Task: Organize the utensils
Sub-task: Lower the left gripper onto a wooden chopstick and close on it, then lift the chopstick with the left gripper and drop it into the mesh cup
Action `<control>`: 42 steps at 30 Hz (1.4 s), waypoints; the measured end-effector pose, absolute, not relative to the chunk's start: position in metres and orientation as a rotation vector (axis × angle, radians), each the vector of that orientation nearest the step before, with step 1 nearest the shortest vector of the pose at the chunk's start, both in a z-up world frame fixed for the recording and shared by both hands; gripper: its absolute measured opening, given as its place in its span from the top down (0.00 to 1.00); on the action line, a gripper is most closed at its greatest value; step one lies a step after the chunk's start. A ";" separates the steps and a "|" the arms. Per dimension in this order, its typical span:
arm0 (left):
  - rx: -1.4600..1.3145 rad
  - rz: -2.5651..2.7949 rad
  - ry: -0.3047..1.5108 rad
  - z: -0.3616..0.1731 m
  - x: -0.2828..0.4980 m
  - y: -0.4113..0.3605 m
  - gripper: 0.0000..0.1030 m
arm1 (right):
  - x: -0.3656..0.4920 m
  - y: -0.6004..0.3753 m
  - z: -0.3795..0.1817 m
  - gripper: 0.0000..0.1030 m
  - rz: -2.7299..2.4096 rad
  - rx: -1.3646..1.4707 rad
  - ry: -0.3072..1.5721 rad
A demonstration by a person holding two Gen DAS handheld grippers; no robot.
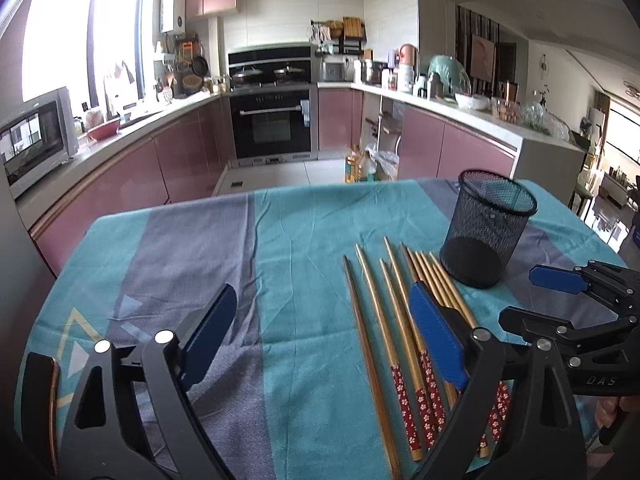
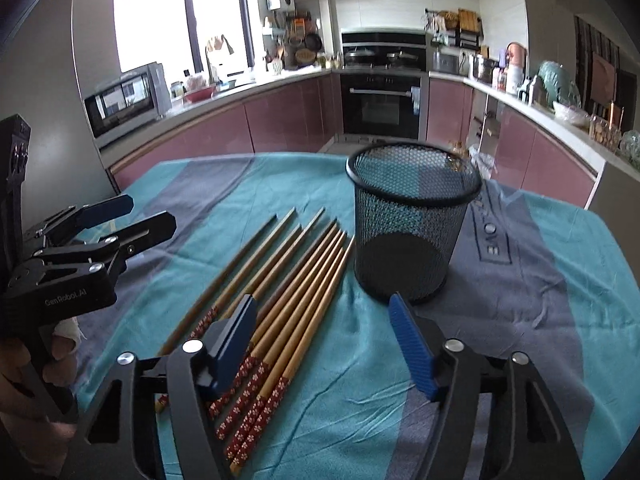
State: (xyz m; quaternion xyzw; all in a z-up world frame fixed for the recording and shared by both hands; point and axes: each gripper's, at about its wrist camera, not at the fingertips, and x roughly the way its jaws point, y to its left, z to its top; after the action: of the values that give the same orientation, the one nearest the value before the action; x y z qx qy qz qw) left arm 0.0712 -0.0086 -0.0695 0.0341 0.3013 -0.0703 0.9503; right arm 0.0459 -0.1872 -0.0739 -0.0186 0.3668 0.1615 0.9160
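Several wooden chopsticks [image 1: 400, 320] with red flowered ends lie side by side on the teal and grey tablecloth [image 1: 296, 248]; they also show in the right wrist view [image 2: 292, 280]. An empty black mesh cup [image 1: 486, 228] stands upright just right of their tips, and also shows in the right wrist view [image 2: 412, 224]. My left gripper [image 1: 320, 332] is open and empty above the cloth, left of the chopsticks. My right gripper [image 2: 324, 340] is open and empty over the chopsticks' handle ends, its right finger near the cup's base.
The table's far edge [image 1: 280, 192] drops to the kitchen floor. Pink cabinets, an oven [image 1: 272, 124] and a microwave [image 1: 36, 140] line the walls beyond. Each gripper shows in the other's view: the right [image 1: 568, 300] and the left [image 2: 136, 216].
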 end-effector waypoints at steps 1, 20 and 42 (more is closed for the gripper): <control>0.071 -0.152 0.638 -0.077 0.077 -0.009 0.24 | 0.049 -0.185 -0.081 0.47 0.339 -0.038 0.784; 0.136 -0.254 0.883 -0.144 0.138 -0.042 0.59 | 0.080 -0.176 -0.107 0.75 0.328 -0.054 0.926; -0.049 -0.356 0.854 -0.109 0.128 -0.031 0.93 | 0.075 -0.195 -0.079 0.94 0.458 0.102 0.844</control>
State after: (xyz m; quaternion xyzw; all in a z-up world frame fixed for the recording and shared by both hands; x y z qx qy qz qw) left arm 0.1276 -0.0305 -0.1086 -0.0236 0.4118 -0.1716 0.8947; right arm 0.0746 -0.1954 -0.0793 0.0491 0.4056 0.2203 0.8858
